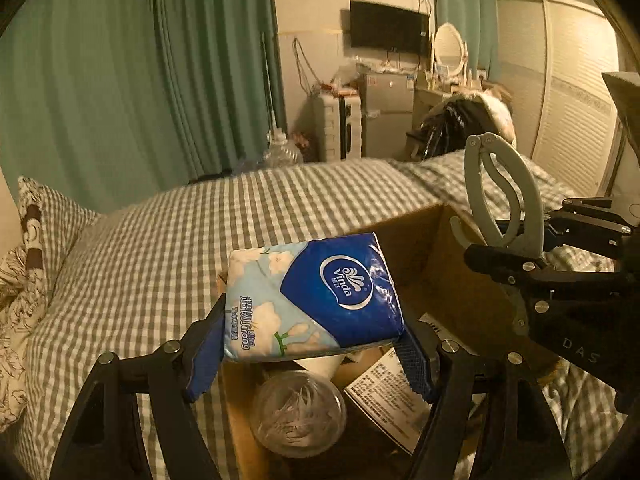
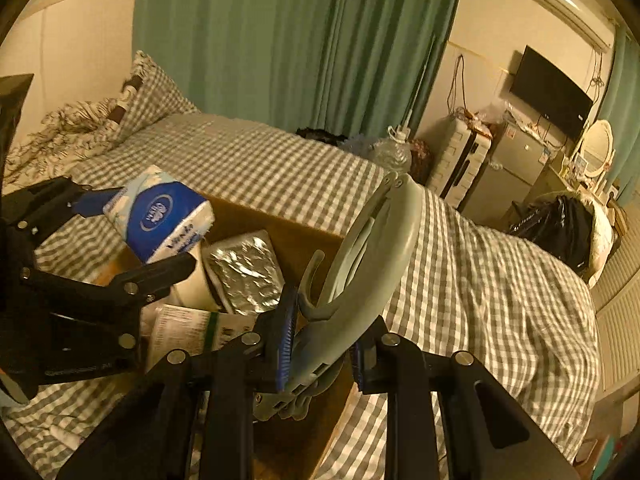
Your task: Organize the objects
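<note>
Tissue pack, blue and white with flower print, sits clamped between the blue pads of my left gripper, held in the air over the open cardboard box on the checked bedspread. One blue pad presses each short end of the pack. In the right wrist view the same pack hangs above the box's left part, clear of the things inside.

Below the pack the box is crowded: a clear round tub of small white bits, a printed leaflet, a white cup and a silver foil pack lying against each other. The far cardboard wall stands higher than these contents, and the open room is mostly toward the box's right side, where bare cardboard shows.

My right gripper is closed on a grey folding hanger, its pads gripping the thick lower end, with the hook and curved arms rising up and away from me. From the left wrist view the hanger stands above the box's right rim, beside the tissue pack but apart from it.

Both tools point downward at a slant toward the box, side by side, left one over the left half and right one over the right edge. Bedspread lies flat all around the box.
</note>
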Available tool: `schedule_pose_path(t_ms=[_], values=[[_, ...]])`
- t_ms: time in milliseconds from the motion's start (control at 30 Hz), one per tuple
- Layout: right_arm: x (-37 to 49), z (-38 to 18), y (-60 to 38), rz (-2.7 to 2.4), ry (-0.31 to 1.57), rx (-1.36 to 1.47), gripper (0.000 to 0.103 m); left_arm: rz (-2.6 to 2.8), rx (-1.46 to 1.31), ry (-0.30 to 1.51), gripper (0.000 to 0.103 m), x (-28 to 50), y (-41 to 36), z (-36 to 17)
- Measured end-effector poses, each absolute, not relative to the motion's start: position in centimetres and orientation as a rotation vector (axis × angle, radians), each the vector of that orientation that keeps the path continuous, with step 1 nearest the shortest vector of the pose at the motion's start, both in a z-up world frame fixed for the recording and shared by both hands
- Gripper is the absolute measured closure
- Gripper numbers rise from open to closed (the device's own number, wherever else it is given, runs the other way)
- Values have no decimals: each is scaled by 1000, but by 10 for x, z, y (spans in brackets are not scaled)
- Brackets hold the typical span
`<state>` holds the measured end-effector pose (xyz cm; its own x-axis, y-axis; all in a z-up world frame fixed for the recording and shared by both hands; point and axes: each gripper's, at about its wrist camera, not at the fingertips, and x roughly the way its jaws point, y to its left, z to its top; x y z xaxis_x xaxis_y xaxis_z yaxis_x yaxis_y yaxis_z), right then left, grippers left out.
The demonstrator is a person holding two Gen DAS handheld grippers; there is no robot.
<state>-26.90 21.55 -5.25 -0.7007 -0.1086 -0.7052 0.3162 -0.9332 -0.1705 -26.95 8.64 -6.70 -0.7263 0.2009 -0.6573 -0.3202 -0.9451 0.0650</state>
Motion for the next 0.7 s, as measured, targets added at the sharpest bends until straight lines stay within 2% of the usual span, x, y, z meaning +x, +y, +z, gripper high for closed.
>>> schedule_pose_path(t_ms=[167,200,233,267,300,333,700], values=[[-273,-65,229,-2666,347,1083,79,2640,-1040,261,25,-274,87,-81],[-272,-64,229,-2672,339,1075,76,2638,-1041,258,18,-273,88,-81],[-270,-61,231,-2685,334,1063,71,2636,-1041,250,7,-271,88,-80],[-268,-58,232,-2704,334,1050,57,2649,-1033,239,2,-268,88,-76],[-265,-53,232,-2720,331,1035,40,2661,-1019,231,0,-264,90,-72],[-262,-46,234,-2738,321,1013,34,2669,-1004,224,0,-261,88,-67],[-196,27,226,-2809,342,871,30,2774,-928,237,0,-209,54,4]])
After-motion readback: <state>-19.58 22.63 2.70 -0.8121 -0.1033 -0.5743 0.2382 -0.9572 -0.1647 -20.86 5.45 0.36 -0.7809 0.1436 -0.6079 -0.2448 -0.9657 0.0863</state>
